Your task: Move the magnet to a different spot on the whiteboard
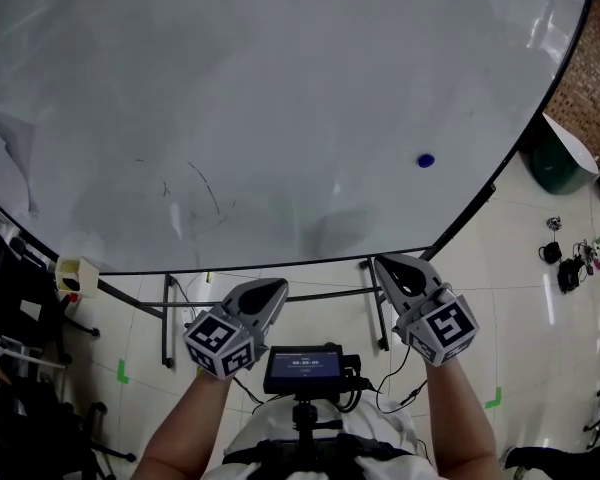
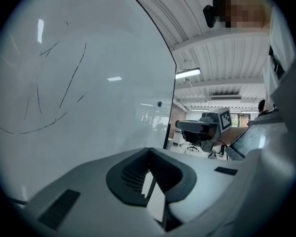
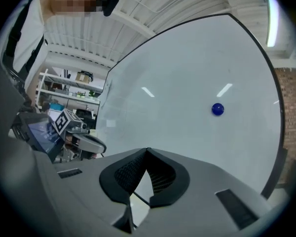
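Observation:
A small round blue magnet [image 1: 425, 160] sticks to the large whiteboard [image 1: 280, 88] at its right side; the right gripper view shows the magnet [image 3: 217, 109] up and to the right of the jaws. My right gripper [image 1: 392, 265] is held below the board's lower edge, shut and empty, well short of the magnet. My left gripper [image 1: 277, 288] hangs beside it at the lower middle, its jaw tips together with nothing between them. In the left gripper view the magnet [image 2: 159, 103] is a far dot near the board's edge.
Faint pen marks [image 1: 195, 190] cross the board's lower left. A small screen [image 1: 303, 365] sits on a mount at my chest. The board's metal stand [image 1: 166, 318] is below it, cluttered shelving [image 1: 20, 298] at left, a green bin [image 1: 555, 163] and cables [image 1: 570, 258] at right.

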A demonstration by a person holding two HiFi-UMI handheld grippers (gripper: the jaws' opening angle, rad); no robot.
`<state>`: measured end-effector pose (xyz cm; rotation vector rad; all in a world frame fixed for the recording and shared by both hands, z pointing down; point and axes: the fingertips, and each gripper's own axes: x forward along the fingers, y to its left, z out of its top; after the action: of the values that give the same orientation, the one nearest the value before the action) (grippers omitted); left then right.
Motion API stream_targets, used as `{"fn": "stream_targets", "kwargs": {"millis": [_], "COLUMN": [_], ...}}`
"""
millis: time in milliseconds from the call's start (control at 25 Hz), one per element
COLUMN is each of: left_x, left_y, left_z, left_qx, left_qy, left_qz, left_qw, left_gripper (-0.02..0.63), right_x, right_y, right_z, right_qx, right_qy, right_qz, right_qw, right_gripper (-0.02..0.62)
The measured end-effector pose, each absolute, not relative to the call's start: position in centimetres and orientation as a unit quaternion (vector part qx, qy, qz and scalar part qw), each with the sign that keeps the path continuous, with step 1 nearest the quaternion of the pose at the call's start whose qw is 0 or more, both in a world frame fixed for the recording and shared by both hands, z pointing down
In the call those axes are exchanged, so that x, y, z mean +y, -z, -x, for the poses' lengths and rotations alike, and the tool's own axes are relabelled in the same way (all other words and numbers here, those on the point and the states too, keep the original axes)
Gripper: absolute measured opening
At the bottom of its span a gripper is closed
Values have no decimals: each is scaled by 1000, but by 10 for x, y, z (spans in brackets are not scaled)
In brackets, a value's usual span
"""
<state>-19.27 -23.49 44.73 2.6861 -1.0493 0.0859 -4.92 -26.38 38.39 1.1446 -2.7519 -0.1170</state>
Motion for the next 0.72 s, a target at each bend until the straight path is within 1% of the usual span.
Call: {"fn": "stream_targets", "kwargs": {"millis": [400,480,600,720], "left_x": [-255,-258,-264,-270], "left_y": [-454,-457,-460,-462], "left_z": [177,178,183,188], "left_qx": [-367,-372,-383,-390], "left_qy": [-36,-36,-37,-40], "left_qz": [-920,-917,-912,-909], "left_qw": [135,138,139,140], "left_gripper": [34,34,34,34], "right_x": [-330,-342,-357,-366], "right_y": [-336,-327,-317,-308], "right_z": [8,-3,-14,-22], "right_qx": [-870,-852,-827,-803], "right_qy": [163,190,226,261], "right_qz": [-440,-457,-479,-494], "right_qw": [150,169,190,209], "right_gripper": [34,48,49,78]}}
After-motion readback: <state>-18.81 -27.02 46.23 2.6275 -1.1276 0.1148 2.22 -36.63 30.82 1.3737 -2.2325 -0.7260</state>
